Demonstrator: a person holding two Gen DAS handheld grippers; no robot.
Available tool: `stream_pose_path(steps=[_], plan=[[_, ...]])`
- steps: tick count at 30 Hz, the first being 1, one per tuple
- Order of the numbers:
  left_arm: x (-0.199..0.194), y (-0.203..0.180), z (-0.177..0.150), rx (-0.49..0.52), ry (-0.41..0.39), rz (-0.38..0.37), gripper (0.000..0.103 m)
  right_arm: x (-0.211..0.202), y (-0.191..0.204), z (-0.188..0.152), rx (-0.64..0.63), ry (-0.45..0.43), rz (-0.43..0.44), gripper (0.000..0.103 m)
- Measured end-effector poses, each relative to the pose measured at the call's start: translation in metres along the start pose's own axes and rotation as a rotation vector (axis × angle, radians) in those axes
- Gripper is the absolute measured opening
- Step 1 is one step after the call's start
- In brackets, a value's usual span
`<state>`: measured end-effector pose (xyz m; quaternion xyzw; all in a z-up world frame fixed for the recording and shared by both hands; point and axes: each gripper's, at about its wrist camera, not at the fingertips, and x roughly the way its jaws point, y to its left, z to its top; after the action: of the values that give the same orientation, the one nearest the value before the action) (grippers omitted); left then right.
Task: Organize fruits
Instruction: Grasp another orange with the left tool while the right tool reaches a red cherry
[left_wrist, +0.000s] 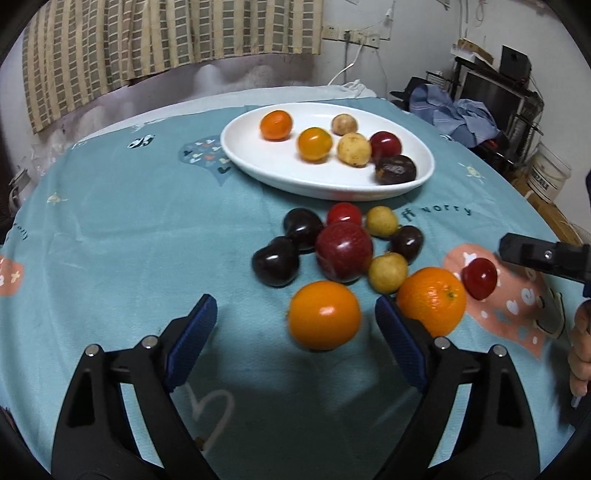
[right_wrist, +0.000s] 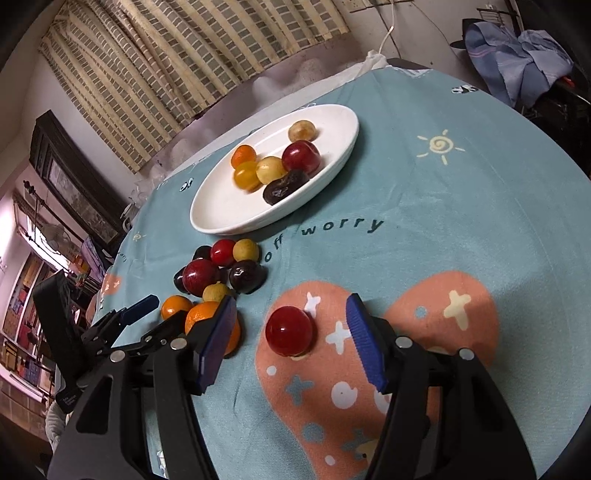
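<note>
Item: loose fruit, table lot. 10 pieces lie on the teal tablecloth (left_wrist: 129, 229), none yet on the plate.
- 2 oranges: near orange (left_wrist: 324, 314) sits ahead of and between the left gripper's (left_wrist: 295, 317) blue pads, untouched; second orange (left_wrist: 431, 301) is just beside the right-hand pad, contact unclear.
- 1 red apple (left_wrist: 344, 251), centre of the cluster, ringed by 3 dark plums, 2 yellow fruits and 1 small red fruit (all touching or nearly so).
- 1 stray red plum (right_wrist: 290, 330), apart from the cluster on the pink heart print, lying between the right gripper's (right_wrist: 291, 332) pads with a gap on both sides.

Item: white oval plate (left_wrist: 258, 162), beyond the cluster. Holds 6 pieces: 2 small oranges, 2 yellow, 1 red, 1 dark wrinkled one.

Grippers: left spread wide, empty; right spread around the stray plum, not pinching.

Progress (judged): 6 of 16 sorted, under half. Step in hand appears to be 2 pickups at once, the orange on the left and the plum on the right. Left to do: close, lift, carry to plate, then clear the remaining 8.
</note>
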<state>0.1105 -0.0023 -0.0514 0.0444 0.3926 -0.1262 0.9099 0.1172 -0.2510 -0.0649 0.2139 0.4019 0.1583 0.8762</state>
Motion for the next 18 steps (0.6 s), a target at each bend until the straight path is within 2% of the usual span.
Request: stream_pose_path(steps=[4,8,10,12,18], plan=[[0.002,-0.007,0.000,0.026,0.005,-0.039,0.063,0.001,-0.001,0.001,0.008,0.007,0.001,0.062],[0.006,-0.009,0.000,0.030,0.023,-0.062,0.056,0.002,-0.001,0.000,0.002,0.015,0.008,0.062],[0.009,-0.009,0.001,0.027,0.038,-0.076,0.044,0.004,-0.001,-0.001,0.004,0.025,0.017,0.062],[0.015,-0.008,0.001,0.018,0.062,-0.089,0.042,0.006,-0.001,-0.001,0.008,0.037,0.021,0.062],[0.013,-0.009,0.000,0.018,0.057,-0.085,0.042,0.007,-0.008,-0.001,0.039,0.043,0.046,0.061]])
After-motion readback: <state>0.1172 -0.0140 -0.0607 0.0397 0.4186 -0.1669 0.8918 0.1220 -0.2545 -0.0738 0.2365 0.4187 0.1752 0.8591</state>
